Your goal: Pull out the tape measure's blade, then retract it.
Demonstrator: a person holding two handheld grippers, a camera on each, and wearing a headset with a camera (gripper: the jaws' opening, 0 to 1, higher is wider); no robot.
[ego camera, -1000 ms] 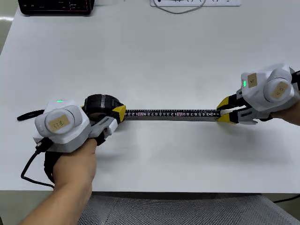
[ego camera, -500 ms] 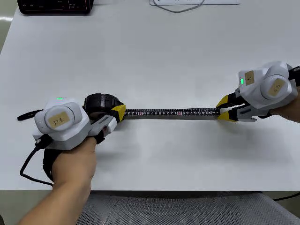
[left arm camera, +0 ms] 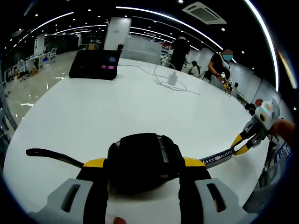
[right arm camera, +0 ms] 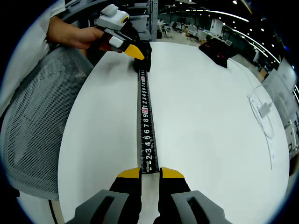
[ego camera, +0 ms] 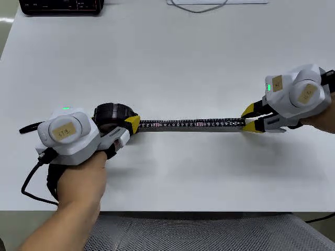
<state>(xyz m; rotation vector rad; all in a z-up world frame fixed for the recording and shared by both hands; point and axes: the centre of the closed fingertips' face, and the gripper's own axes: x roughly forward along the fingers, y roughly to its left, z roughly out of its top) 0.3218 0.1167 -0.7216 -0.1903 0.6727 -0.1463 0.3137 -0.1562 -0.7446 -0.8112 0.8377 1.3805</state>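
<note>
Left gripper (ego camera: 127,131): jaws clamped on either side of the black case (ego camera: 111,115), which sits on the white table (ego camera: 172,63) towards its near left. A black strap (left arm camera: 49,154) trails left from the case, flat on the table.

Blade (ego camera: 193,124): drawn out, running straight from the case rightward to the right gripper (ego camera: 247,120), numbers up. It lies low over the table; contact cannot be told.

Right gripper: jaws closed to a narrow gap, yellow tips pinching the blade's free end.

Grippers well apart. Far edge: black device (ego camera: 62,6) at left, white cable (ego camera: 199,8) near the middle.
</note>
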